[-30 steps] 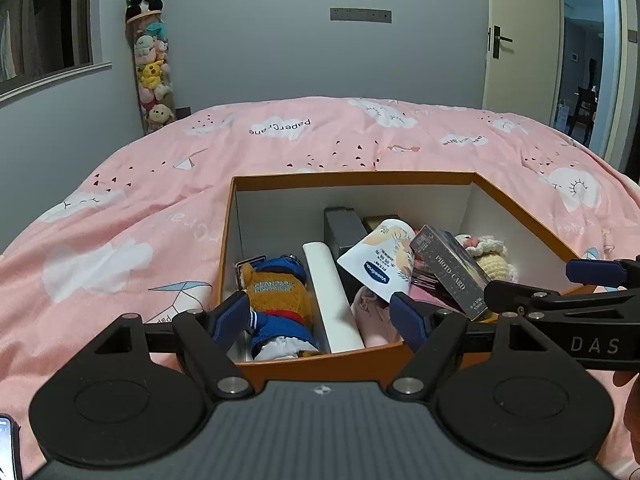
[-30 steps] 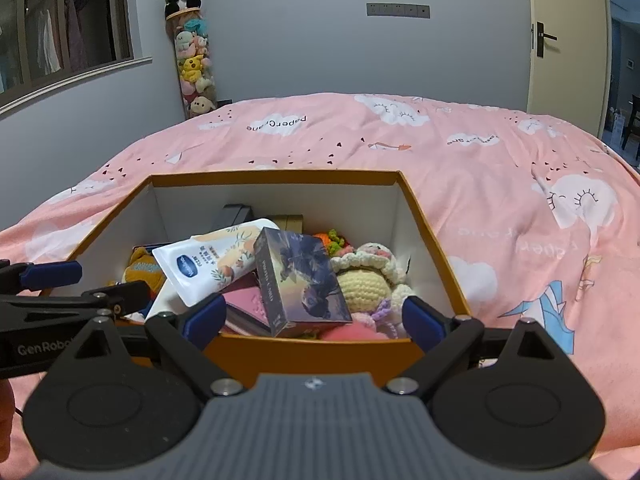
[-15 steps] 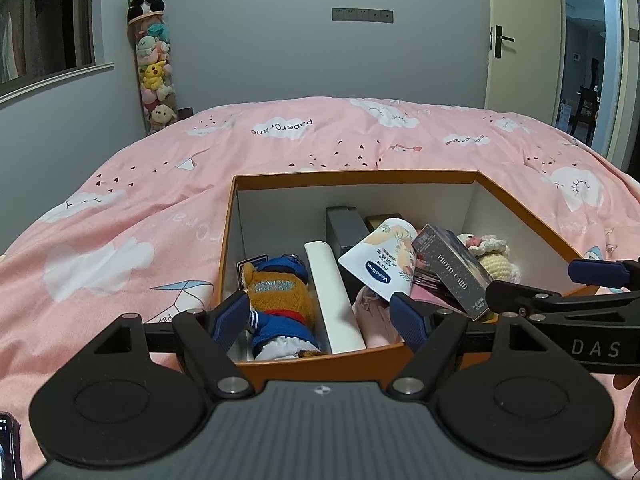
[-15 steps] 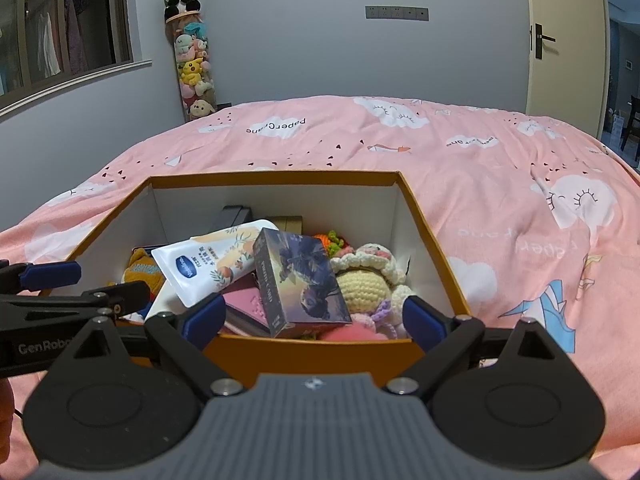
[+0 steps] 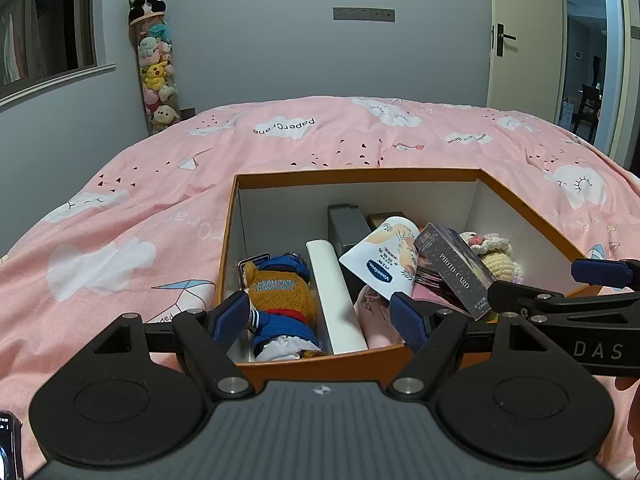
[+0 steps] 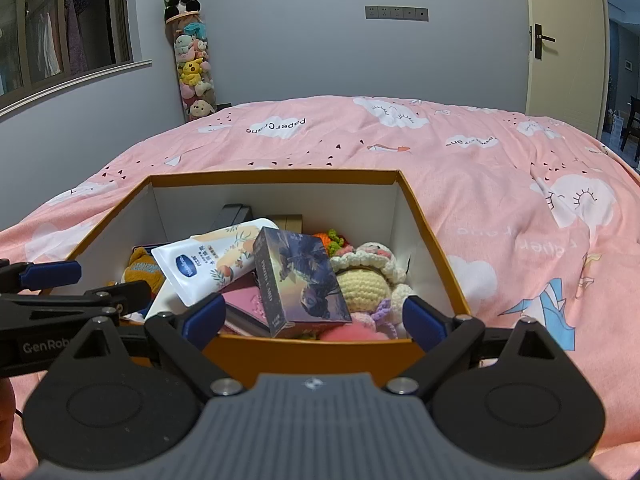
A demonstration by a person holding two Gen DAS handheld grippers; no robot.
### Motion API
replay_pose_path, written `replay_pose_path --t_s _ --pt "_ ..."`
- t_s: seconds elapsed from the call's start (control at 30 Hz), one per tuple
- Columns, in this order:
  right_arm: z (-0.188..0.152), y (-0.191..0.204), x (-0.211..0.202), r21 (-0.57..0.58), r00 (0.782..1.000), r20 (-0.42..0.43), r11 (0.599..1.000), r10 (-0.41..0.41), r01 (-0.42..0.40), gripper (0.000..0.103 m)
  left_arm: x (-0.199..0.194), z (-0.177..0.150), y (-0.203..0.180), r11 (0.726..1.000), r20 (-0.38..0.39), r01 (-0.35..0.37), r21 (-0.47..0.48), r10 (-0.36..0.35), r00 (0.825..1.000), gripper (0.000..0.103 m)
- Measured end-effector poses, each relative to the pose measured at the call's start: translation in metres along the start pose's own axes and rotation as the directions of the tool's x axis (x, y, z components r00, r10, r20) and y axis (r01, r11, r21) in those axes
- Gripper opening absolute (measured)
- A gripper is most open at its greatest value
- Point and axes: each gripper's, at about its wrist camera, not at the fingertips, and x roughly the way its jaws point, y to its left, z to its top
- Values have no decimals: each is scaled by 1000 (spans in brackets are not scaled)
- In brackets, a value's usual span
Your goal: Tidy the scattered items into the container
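An orange box (image 5: 360, 174) with white inner walls sits on the pink bed and also shows in the right wrist view (image 6: 280, 176). It holds a brown plush bear in blue (image 5: 282, 300), a white roll (image 5: 334, 296), a Vaseline tube (image 5: 384, 260) (image 6: 212, 260), a photo card box (image 5: 456, 268) (image 6: 300, 280), a crocheted doll (image 6: 364, 280) and dark boxes. My left gripper (image 5: 318, 320) is open and empty just before the box's near wall. My right gripper (image 6: 314, 318) is open and empty beside it.
A pink cloud-print bedspread (image 5: 120, 240) surrounds the box. A tall tube of plush toys with a panda on top (image 5: 154, 60) stands at the far left wall. A door (image 5: 524, 36) is open at the right. A phone edge (image 5: 8, 444) shows bottom left.
Both grippers have drifted slightly back from the box; the view barely shifts. Nothing in the box has moved.
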Motion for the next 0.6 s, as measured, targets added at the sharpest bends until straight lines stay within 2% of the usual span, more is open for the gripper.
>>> replay_pose_path --t_s 0.6 --pt "0 0 0 0 1000 0 1000 0 0 96 0 0 0 1000 3 -3 -4 3 1000 91"
